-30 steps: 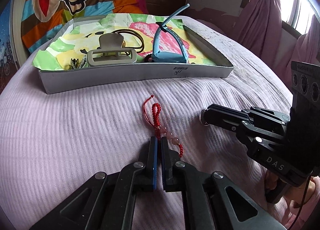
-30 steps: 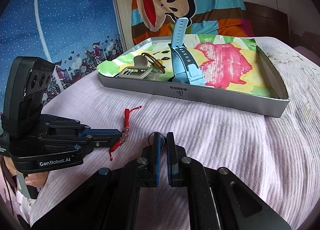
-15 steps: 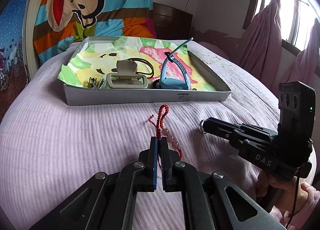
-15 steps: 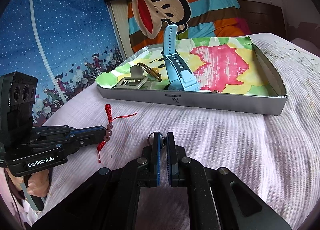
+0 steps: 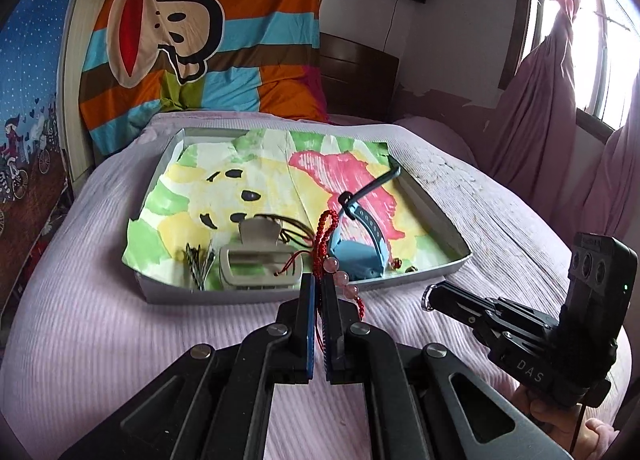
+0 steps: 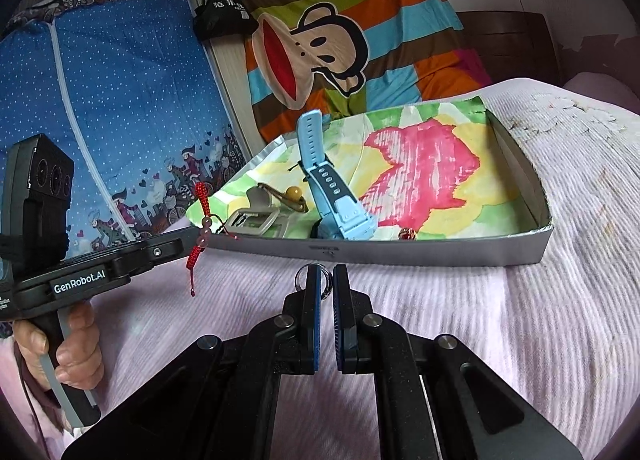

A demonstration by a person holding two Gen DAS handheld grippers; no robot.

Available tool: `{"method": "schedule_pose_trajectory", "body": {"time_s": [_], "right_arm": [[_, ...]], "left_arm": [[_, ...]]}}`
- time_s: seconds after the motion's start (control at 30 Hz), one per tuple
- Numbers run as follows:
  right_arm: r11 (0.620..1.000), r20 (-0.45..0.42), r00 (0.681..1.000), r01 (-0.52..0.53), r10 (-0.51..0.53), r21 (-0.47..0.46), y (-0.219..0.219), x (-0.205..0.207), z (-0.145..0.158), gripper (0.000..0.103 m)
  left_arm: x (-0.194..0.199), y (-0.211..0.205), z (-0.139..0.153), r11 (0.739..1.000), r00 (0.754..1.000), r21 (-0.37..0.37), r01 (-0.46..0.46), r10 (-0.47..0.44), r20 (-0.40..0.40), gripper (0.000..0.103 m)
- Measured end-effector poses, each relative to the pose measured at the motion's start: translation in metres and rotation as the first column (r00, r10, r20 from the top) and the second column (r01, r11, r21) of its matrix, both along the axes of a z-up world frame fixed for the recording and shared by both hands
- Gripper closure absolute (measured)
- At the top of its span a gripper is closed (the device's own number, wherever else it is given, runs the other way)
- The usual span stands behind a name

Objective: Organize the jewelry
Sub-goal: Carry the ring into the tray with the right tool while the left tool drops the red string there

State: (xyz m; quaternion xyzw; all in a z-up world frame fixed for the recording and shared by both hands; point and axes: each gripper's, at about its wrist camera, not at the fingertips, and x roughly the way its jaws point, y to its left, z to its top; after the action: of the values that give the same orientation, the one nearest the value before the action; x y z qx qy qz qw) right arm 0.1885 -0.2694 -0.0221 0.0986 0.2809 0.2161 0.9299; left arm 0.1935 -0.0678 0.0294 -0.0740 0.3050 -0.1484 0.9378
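Note:
My left gripper (image 5: 319, 285) is shut on a red cord bracelet with pink beads (image 5: 340, 276) and holds it in the air in front of the grey tray's near wall (image 5: 264, 294); the bracelet also hangs from it in the right wrist view (image 6: 203, 228). My right gripper (image 6: 327, 280) is shut on a small metal ring (image 6: 301, 274) above the pink bedspread, short of the tray (image 6: 440, 250). In the tray lie a blue watch (image 5: 360, 252), a beige hair claw (image 5: 256, 260), hairpins (image 5: 198, 264) and a cord with an amber bead (image 6: 294, 194).
The tray has a colourful paper lining (image 5: 248, 180) and sits mid-bed on the pink bedspread (image 5: 100, 324). A small red item (image 6: 408, 234) lies at the tray's near right. A striped monkey blanket (image 5: 192, 28) hangs behind; curtains (image 5: 540, 108) and a window are at right.
Both grippers have risen from the bedspread. The left one has lifted the red bracelet off the bed and carried it towards the tray. The right one keeps hold of the ring.

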Motion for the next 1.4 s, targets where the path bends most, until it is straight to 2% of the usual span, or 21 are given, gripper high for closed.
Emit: {"method": "schedule_pose_trajectory", "body": {"time_s": [0.17, 0.33, 0.43, 0.6, 0.73, 0.83, 0.97, 1.13, 1.17, 1.2, 1.3, 1.33, 1.4], "right_arm": [[0.999, 0.043, 0.999, 0.031, -0.031, -0.008, -0.01, 0.013, 0.011, 0.098], [0.996, 0.039, 0.996, 0.082, -0.081, -0.027, -0.02, 0.045, 0.021, 0.098], [0.993, 0.016, 0.993, 0.116, -0.115, -0.036, -0.024, 0.071, 0.027, 0.098], [0.989, -0.081, 0.985, 0.146, -0.149, -0.038, -0.025, 0.109, 0.021, 0.098], [0.985, -0.148, 0.975, 0.156, -0.165, -0.07, -0.022, 0.124, 0.005, 0.098], [0.985, -0.188, 0.968, 0.152, -0.165, -0.084, -0.019, 0.131, -0.004, 0.098], [0.986, -0.201, 0.967, 0.14, -0.156, -0.093, -0.015, 0.133, -0.01, 0.097], [0.987, -0.19, 0.971, 0.134, -0.148, -0.088, -0.015, 0.128, -0.01, 0.097], [0.988, -0.184, 0.972, 0.134, -0.147, -0.082, -0.017, 0.126, -0.009, 0.097], [0.988, -0.176, 0.973, 0.136, -0.147, -0.075, -0.019, 0.124, -0.008, 0.097], [0.987, -0.147, 0.977, 0.147, -0.155, -0.062, -0.025, 0.117, -0.005, 0.093], [0.987, -0.136, 0.978, 0.152, -0.158, -0.056, -0.026, 0.114, -0.003, 0.088], [0.986, -0.114, 0.979, 0.162, -0.166, -0.05, -0.031, 0.11, 0.001, 0.08]], "left_arm": [[0.032, -0.008, 0.014, 1.0, 1.0, 0.003, -0.029, 0.029, 0.011, 0.1], [0.067, -0.016, 0.025, 0.997, 0.998, 0.046, -0.065, 0.065, 0.002, 0.1], [0.089, -0.018, 0.026, 0.996, 0.996, 0.049, -0.072, 0.074, -0.041, 0.1], [0.116, -0.032, 0.012, 0.989, 0.987, 0.137, -0.049, 0.069, -0.144, 0.1], [0.124, -0.042, 0.0, 0.98, 0.98, 0.195, -0.033, 0.07, -0.188, 0.1], [0.126, -0.047, -0.006, 0.979, 0.978, 0.203, -0.024, 0.065, -0.2, 0.099], [0.124, -0.05, -0.011, 0.978, 0.976, 0.209, -0.019, 0.063, -0.207, 0.099], [0.115, -0.047, -0.011, 0.982, 0.982, 0.19, -0.023, 0.057, -0.178, 0.098], [0.113, -0.045, -0.011, 0.982, 0.984, 0.186, -0.026, 0.058, -0.169, 0.097], [0.111, -0.044, -0.01, 0.983, 0.986, 0.184, -0.029, 0.058, -0.159, 0.091], [0.102, -0.04, -0.007, 0.982, 0.99, 0.181, -0.046, 0.068, -0.119, 0.068], [0.099, -0.039, -0.006, 0.982, 0.992, 0.179, -0.051, 0.071, -0.105, 0.059], [0.093, -0.037, -0.002, 0.983, 0.994, 0.173, -0.063, 0.076, -0.074, 0.052]]}}
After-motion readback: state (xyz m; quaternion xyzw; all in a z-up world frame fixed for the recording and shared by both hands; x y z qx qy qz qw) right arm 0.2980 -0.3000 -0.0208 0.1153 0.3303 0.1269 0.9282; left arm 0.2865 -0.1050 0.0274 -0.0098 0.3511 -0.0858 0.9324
